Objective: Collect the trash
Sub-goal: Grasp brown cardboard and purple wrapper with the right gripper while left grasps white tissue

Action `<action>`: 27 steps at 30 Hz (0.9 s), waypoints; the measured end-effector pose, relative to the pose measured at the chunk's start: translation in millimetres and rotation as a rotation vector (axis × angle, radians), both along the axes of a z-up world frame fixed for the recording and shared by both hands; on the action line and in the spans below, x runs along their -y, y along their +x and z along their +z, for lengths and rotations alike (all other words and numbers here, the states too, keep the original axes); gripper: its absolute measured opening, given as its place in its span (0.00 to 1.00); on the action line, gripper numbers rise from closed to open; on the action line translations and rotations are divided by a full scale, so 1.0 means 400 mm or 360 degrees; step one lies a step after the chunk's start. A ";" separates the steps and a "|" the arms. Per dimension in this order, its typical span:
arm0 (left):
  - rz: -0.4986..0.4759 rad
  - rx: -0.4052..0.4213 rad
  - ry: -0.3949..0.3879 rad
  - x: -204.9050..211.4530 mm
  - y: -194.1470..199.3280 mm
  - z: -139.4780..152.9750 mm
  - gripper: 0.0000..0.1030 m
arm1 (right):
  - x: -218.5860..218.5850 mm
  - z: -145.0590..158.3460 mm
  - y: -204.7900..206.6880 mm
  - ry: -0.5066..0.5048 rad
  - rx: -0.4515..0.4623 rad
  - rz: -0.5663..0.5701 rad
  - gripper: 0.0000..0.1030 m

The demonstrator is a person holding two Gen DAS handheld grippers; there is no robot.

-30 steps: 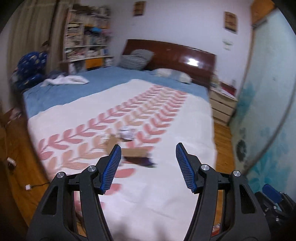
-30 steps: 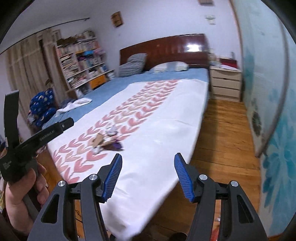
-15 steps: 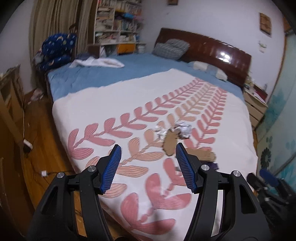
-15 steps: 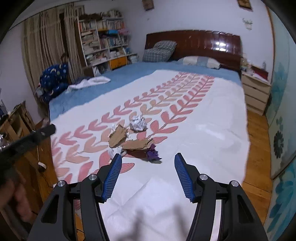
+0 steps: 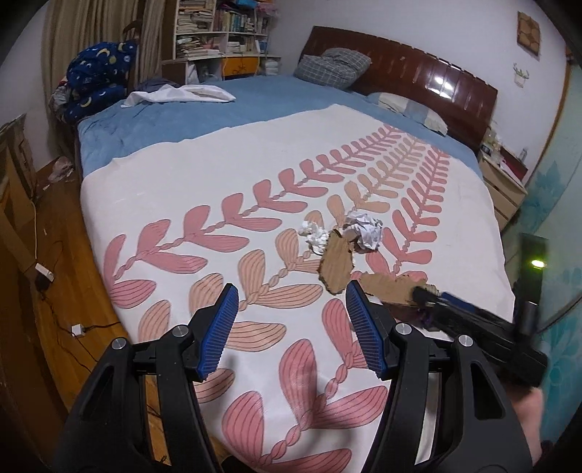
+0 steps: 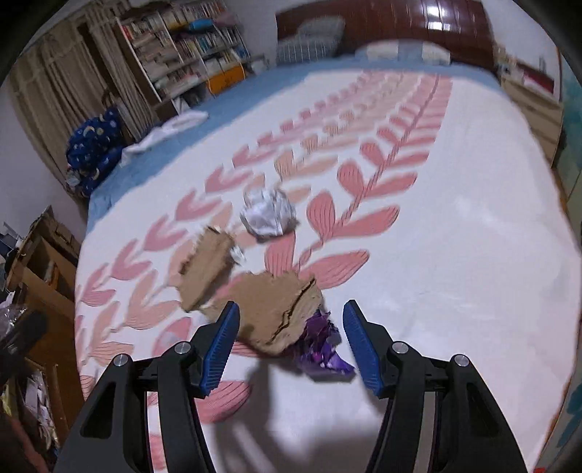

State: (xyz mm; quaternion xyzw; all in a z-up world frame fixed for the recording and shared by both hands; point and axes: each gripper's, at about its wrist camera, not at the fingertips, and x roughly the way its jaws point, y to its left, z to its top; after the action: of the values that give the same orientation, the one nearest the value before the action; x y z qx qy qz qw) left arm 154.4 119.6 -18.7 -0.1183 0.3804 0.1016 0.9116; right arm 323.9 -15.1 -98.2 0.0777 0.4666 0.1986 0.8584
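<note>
1. The trash sits in one small cluster near the middle of the white bedspread (image 5: 203, 171), on its pink leaf pattern: a crumpled ball of white paper (image 6: 268, 213), a torn strip of cardboard (image 6: 205, 267), a wider cardboard piece (image 6: 278, 309), a purple foil wrapper (image 6: 322, 351) tucked against the wider piece, and a small white tissue wad (image 5: 314, 235) on the far side of the strip.
2. Nothing has been collected yet, as far as these views show. Every piece lies on the cover, and no bin or bag is in sight, so you will need to find where the trash goes.
3. Your right gripper (image 6: 289, 345) is over the near end of the cluster. Its jaws are closing, with the wider cardboard's edge and the purple wrapper lying between them, but the pads do not press on either yet. I judge this to be the first pick, just starting.
4. Your left gripper (image 5: 291, 329) hangs released and empty above the bedspread, short of the cluster, with only fabric between its jaws.
5. What is left: essentially the whole job. Expect the flat cardboard to be awkward on soft bedding, and the paper ball to be an easy pinch.
6. Farther out, a blue sheet (image 5: 174, 116) and white cloth (image 5: 182, 95) lie toward the bookshelf (image 5: 218, 32).
</note>
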 end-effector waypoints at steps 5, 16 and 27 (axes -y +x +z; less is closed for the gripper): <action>-0.0025 -0.0027 -0.0042 -0.006 0.030 -0.018 0.60 | -0.024 -0.014 0.025 0.0106 -0.0032 0.0075 0.22; -0.0067 -0.0147 -0.0135 -0.021 0.141 -0.111 0.60 | 0.057 0.105 -0.037 0.0239 0.0128 0.0038 0.16; -0.0301 -0.0327 -0.0202 0.107 0.173 -0.167 0.60 | 0.176 0.175 -0.091 0.0355 0.0211 -0.0001 0.16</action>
State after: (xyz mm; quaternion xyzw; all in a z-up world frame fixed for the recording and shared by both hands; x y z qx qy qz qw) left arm 223.6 76.7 -85.6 -0.1283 0.4868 0.0026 0.8641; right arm 287.5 -85.5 -28.2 0.1595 0.3837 0.2538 0.8734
